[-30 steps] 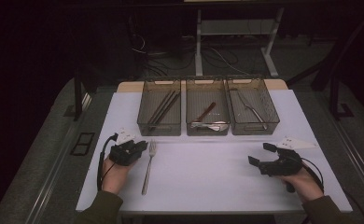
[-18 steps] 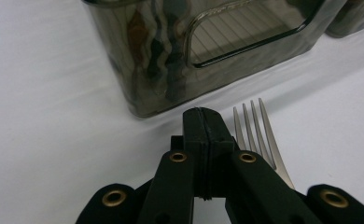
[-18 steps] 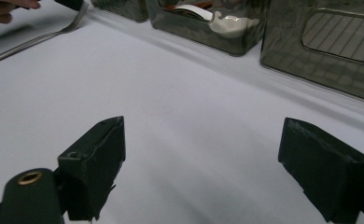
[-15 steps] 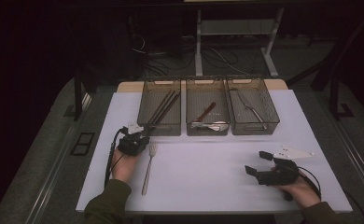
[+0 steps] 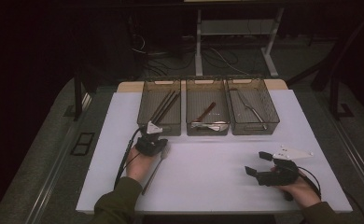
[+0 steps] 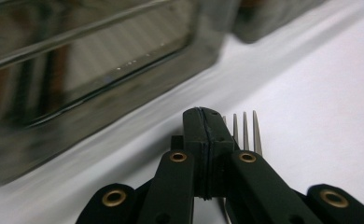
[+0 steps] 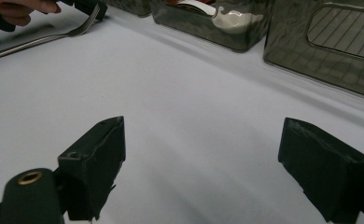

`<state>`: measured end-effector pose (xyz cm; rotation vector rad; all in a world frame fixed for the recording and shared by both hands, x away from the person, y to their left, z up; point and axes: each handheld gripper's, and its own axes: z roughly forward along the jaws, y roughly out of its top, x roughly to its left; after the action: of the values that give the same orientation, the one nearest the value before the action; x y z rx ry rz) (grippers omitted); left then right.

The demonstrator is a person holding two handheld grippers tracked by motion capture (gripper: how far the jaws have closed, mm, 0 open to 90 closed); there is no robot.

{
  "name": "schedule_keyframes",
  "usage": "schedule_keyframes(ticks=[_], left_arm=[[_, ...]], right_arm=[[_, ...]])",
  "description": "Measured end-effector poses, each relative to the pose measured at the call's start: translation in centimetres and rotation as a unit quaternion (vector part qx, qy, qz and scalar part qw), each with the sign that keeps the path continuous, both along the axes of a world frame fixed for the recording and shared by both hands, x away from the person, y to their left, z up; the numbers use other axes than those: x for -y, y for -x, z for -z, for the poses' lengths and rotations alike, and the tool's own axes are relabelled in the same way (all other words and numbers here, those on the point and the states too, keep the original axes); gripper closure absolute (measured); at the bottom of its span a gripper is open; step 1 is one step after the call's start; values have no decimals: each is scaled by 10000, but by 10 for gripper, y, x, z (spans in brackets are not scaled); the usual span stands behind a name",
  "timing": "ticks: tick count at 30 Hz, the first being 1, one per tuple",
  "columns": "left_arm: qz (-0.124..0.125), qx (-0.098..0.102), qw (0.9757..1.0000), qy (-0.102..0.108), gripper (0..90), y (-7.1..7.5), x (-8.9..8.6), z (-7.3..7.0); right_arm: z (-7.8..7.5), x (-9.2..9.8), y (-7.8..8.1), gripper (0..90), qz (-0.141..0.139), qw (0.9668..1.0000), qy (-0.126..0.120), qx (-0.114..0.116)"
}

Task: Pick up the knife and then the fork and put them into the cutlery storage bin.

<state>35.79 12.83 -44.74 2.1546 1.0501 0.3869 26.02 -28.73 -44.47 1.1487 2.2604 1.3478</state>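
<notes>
White table (image 5: 208, 186); left gripper (image 5: 153, 141) jaws shut beside fork (image 6: 245, 130), right gripper (image 5: 259, 163) jaws wide, empty.

Black left gripper (image 6: 203, 122) with brass-ringed pivots, black cable, grey three-cornered plate; olive sleeve (image 5: 117, 203).

High view was mounted above the person's side, aimed forward and down; the whole white table (image 5: 217, 186), three trays and the dark floor behind were taken in from far off. Left gripper view was set low along its own jaws, very close to the table, faced at the left tray (image 6: 91, 84) wall, with fork (image 6: 245, 130) tines seen just past the jaw tips. Right gripper view was set low too, looking across the table toward the trays. The fork (image 7: 54, 35) and the left hand (image 7: 17, 11) were shared between the right gripper view and the high view.
</notes>
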Motion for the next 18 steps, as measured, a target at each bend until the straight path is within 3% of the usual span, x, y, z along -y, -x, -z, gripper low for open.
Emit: schedule_keyframes(ticks=[8,15,18], left_arm=[[488,-85,9987,85,888,6,31,-1],[983,-174,9949,173,889,15,56,-2],[1043,-109,9944,141,885,19,60,-3]], right_arm=[[-1,1,0,144,25,10000,-10,19],[-1,1,0,144,13,10000,-10,27],[-1,2,0,144,13,10000,-11,23]])
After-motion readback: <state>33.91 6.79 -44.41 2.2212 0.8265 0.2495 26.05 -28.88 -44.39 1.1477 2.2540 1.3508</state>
